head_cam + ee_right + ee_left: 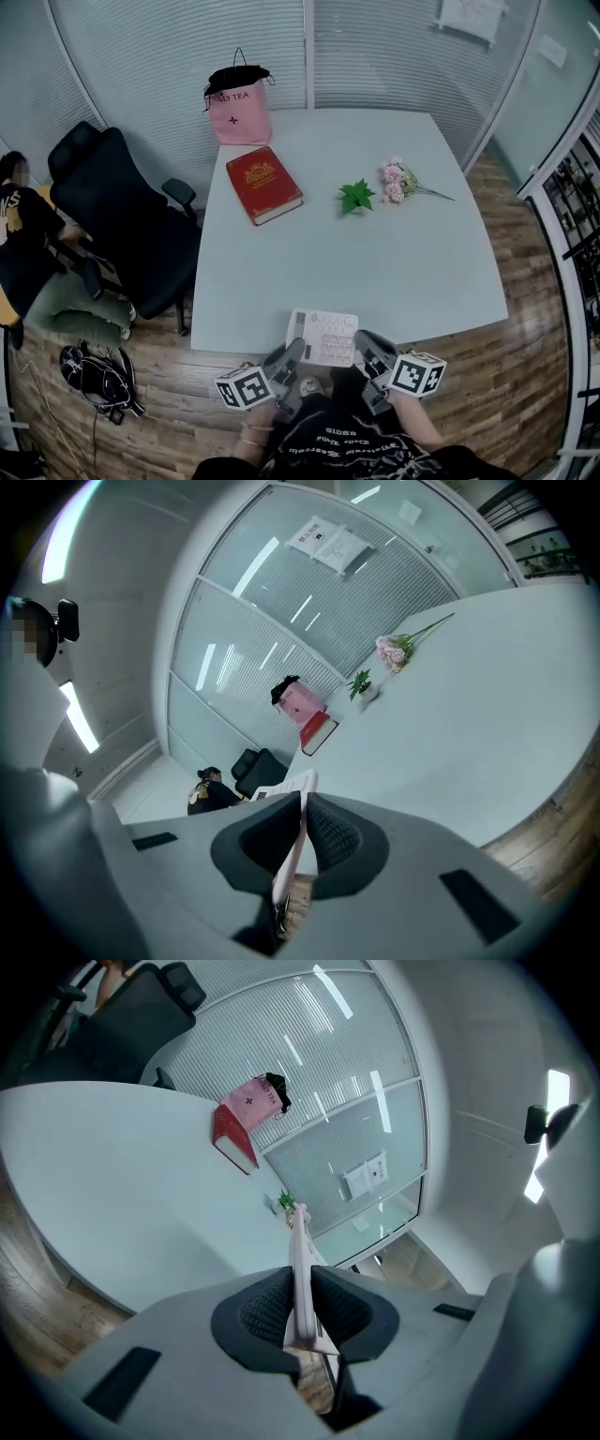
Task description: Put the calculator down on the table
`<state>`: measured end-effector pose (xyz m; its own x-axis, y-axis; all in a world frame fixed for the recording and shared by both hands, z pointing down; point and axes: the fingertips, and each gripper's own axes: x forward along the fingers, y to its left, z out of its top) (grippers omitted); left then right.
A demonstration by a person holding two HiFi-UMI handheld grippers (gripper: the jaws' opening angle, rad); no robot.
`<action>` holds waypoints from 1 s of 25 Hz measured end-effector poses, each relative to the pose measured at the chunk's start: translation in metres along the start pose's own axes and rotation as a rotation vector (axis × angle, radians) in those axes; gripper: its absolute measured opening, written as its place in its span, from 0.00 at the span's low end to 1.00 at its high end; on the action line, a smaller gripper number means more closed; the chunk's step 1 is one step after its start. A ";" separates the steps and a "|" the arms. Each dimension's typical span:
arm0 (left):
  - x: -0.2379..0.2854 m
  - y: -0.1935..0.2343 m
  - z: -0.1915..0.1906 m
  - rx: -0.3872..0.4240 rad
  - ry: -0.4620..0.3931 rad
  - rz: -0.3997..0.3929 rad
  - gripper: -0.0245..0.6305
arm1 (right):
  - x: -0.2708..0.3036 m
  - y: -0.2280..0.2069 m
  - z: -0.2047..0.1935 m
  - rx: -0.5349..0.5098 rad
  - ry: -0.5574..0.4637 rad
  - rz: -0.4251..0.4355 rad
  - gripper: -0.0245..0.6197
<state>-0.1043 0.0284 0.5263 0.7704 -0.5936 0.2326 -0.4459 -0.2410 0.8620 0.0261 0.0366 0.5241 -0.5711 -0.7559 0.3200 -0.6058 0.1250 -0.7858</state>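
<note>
White calculator [322,337] pinched between left tongs [287,360] and right tongs [371,353].

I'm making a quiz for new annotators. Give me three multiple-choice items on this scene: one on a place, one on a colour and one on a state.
1. Where does the pink bag stand?
A. at the table's far corner, beyond the red book
B. on the floor
C. on the chair seat

2. What colour are the flowers?
A. yellow
B. pink
C. blue

3. How is the calculator held?
A. lying free mid-table
B. by one gripper alone
C. clamped by the left gripper and the right gripper

Answers: A, the head view shows it past the book. B, the blossoms are pink. C, each gripper view shows the calculator's edge pinched.
</note>
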 end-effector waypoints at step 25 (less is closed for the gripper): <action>0.099 0.028 0.108 -0.037 -0.146 0.130 0.15 | 0.131 -0.032 0.124 -0.006 0.170 0.127 0.08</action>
<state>-0.0902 -0.1203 0.5246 0.6320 -0.7236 0.2774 -0.5182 -0.1284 0.8456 0.0398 -0.1461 0.5252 -0.7279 -0.6147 0.3037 -0.5261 0.2167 -0.8224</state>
